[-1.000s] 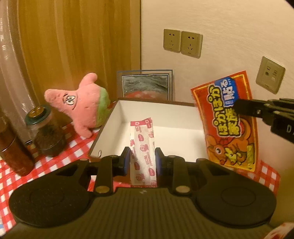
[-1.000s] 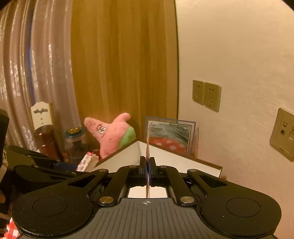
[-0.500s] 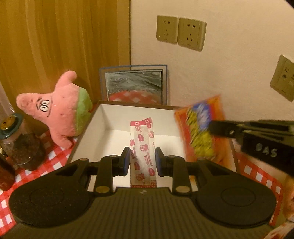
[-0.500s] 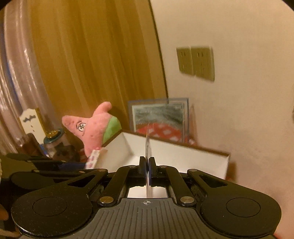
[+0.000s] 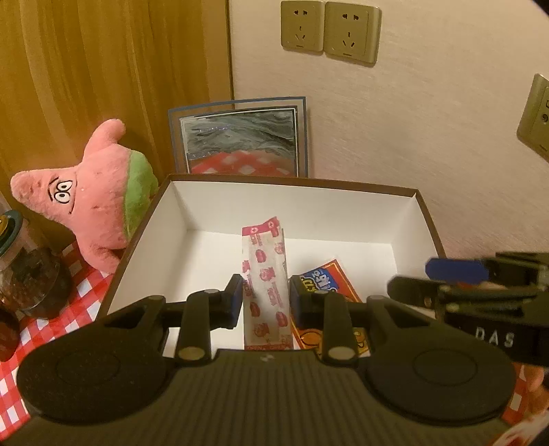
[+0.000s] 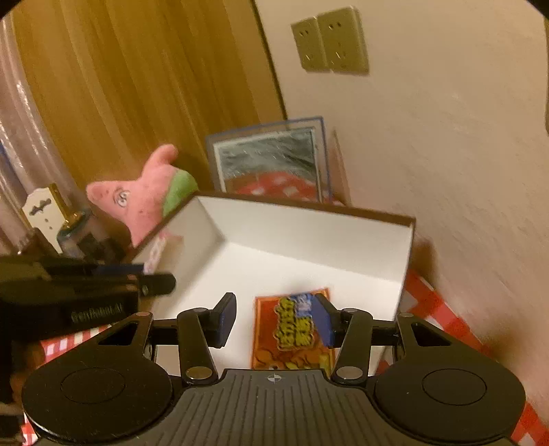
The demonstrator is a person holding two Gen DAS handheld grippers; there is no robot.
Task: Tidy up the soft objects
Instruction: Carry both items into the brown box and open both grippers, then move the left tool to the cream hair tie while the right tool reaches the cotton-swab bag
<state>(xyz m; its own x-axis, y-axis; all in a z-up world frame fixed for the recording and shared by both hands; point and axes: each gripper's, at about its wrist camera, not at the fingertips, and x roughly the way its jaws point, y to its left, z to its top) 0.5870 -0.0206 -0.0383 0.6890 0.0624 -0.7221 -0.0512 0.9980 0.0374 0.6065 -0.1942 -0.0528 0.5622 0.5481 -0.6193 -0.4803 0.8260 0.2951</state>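
My left gripper point(image 5: 266, 295) is shut on a long white packet with red prints point(image 5: 264, 260), held upright over the white box point(image 5: 308, 206). The jaws of my right gripper point(image 6: 274, 315) are opening, and nothing is pressed between the pads. Below them an orange packet with yellow lettering point(image 6: 291, 329) lies flat on the floor of the box point(image 6: 308, 226); it also shows in the left wrist view as the orange packet point(image 5: 329, 278). A pink star plush with a green band point(image 5: 92, 199) sits left of the box.
A framed picture point(image 5: 240, 140) leans on the wall behind the box. Glass jars point(image 5: 27, 274) stand at the left on the red checked cloth point(image 5: 85, 291). Wall sockets point(image 5: 329, 31) are above. The right gripper's fingers point(image 5: 456, 278) reach in over the box's right side.
My right gripper came down over the box and opened; the orange packet left its pads and now lies on the box floor. My left gripper moved nearer the box, still holding its packet.
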